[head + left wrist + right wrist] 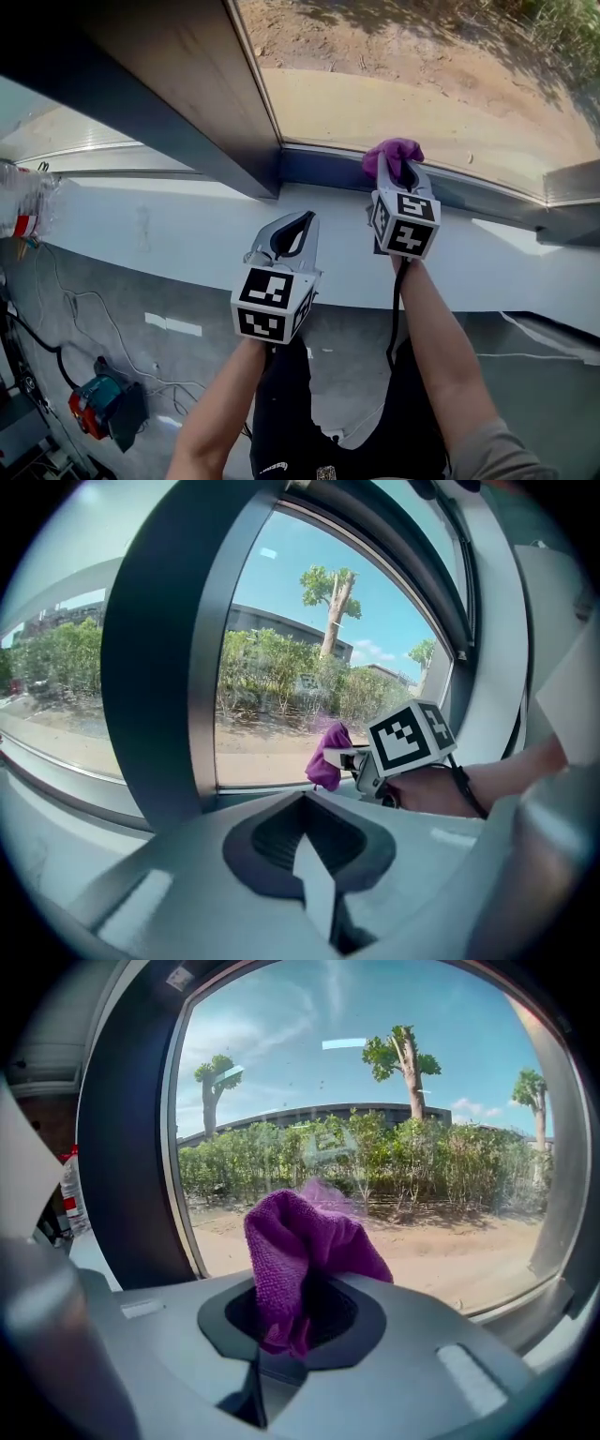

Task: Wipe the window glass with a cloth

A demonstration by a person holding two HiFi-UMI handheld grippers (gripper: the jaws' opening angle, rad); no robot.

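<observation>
Both forearms reach fwd toward the window, the right one stretched further. The right gripper is up at the bottom edge of the window glass, clamped on a purple cloth that bunches out past its tips. The left gripper sits lower and further back, over the white sill, jaws pressed together w/ nothing in them.

Only the head view shows the floor, w/ cables and a teal-and-red tool down there, plus a plastic bottle at the sill's left end. The right gripper view shows the cloth wedged btwn its jaws and very close to the pane, can't tell if it's touching. The left gripper view catches the right gripper side-on, cloth at the pane's lower corner near the dark window post, w/ trees, bushes and a bldg outside.
</observation>
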